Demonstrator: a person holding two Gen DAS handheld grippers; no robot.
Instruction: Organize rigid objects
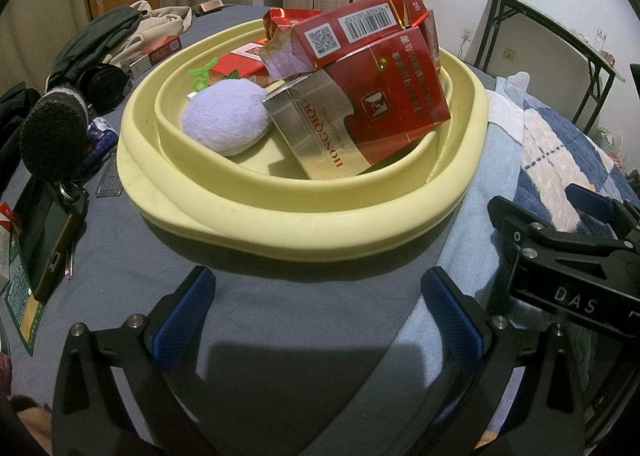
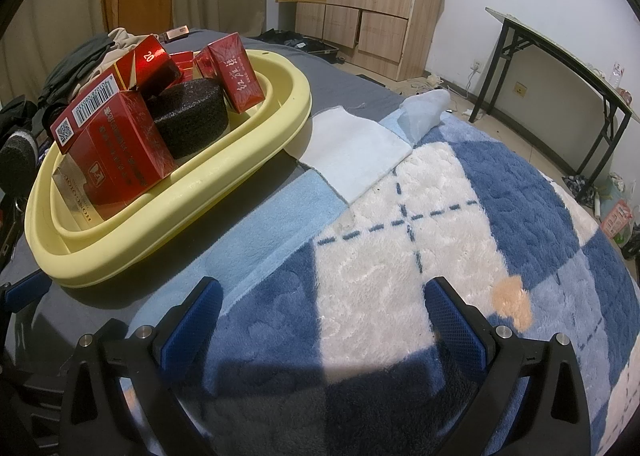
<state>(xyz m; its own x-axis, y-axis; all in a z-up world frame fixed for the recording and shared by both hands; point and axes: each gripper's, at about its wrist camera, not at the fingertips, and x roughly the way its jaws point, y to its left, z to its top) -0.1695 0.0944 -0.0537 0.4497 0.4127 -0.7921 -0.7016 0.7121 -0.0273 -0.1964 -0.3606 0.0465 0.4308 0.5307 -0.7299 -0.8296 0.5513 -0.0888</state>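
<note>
The yellow basin (image 1: 304, 223) was seen on the grey bedsheet (image 1: 120, 256), piled with red cigarette packs (image 1: 384, 95). A lilac plush pad (image 1: 226, 117) was tucked inside against the packs on the basin's left, and a black sponge block (image 2: 188, 115) was wedged among them. The left gripper (image 1: 316, 316) was held wide open just short of the basin's near rim, nothing gripped. The right gripper (image 2: 320, 320) was spread wide too, empty, over the blue checked blanket (image 2: 440, 215) right of the basin.
</note>
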